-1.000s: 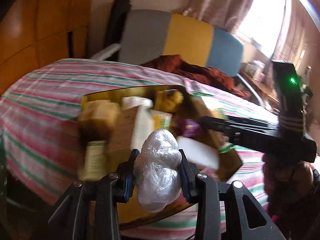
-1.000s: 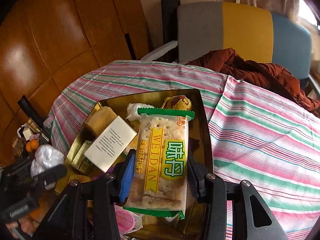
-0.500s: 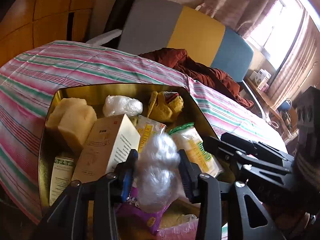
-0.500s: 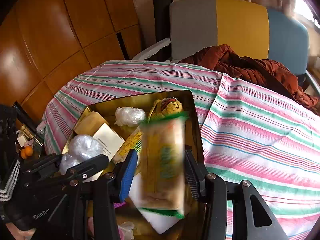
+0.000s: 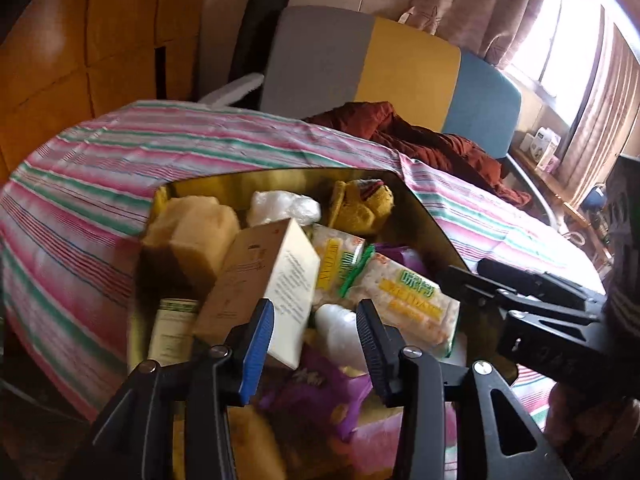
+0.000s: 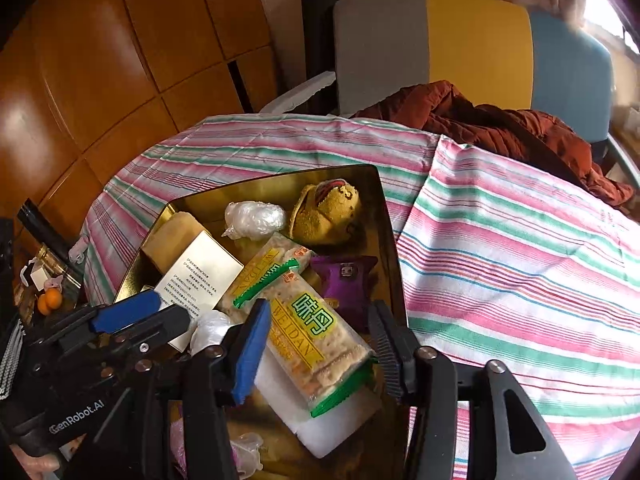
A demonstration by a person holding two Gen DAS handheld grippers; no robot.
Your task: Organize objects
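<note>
Snack-filled gold tray [image 6: 384, 216], cracker packets [image 6: 316, 340]

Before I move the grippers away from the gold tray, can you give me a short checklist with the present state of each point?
1. Left gripper open, nothing held: ok.
2. Right gripper open: ok.
3. Cracker pack lying in the gold tray, free of the right pads: ok.
4. Plastic-wrapped ball lying in the tray: ok.
5. The two grippers apart: cannot tell.
</note>
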